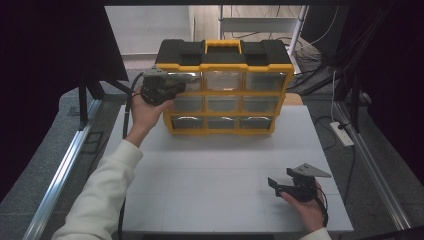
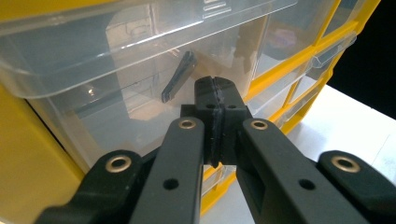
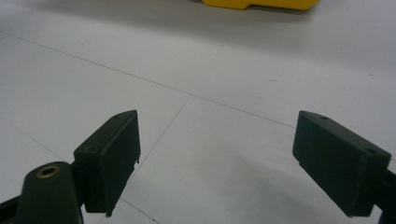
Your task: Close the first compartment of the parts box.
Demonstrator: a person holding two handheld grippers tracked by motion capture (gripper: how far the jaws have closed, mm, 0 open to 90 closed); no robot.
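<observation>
The clear plastic drawer point(image 2: 140, 56) at the top left of the yellow-and-black plastic organiser cabinet point(image 1: 225, 92) is sitting pulled slightly out of its slot, and a small dark narrow piece point(image 2: 178, 77) is lying inside it behind the transparent front. The left gripper point(image 2: 215, 86) is pointing straight at that drawer front, its jaws pressed flat together with nothing between them and their tips right at the clear wall; whether they are touching it cannot be told. In the high view the left gripper point(image 1: 176, 87) is being held up at the cabinet's upper left corner, the white-sleeved forearm point(image 1: 107, 185) stretching forward from the bottom edge. Well apart, the right gripper point(image 1: 275, 185) is resting low over the white table point(image 1: 210, 170) near its front right, jaws standing wide and empty.
</observation>
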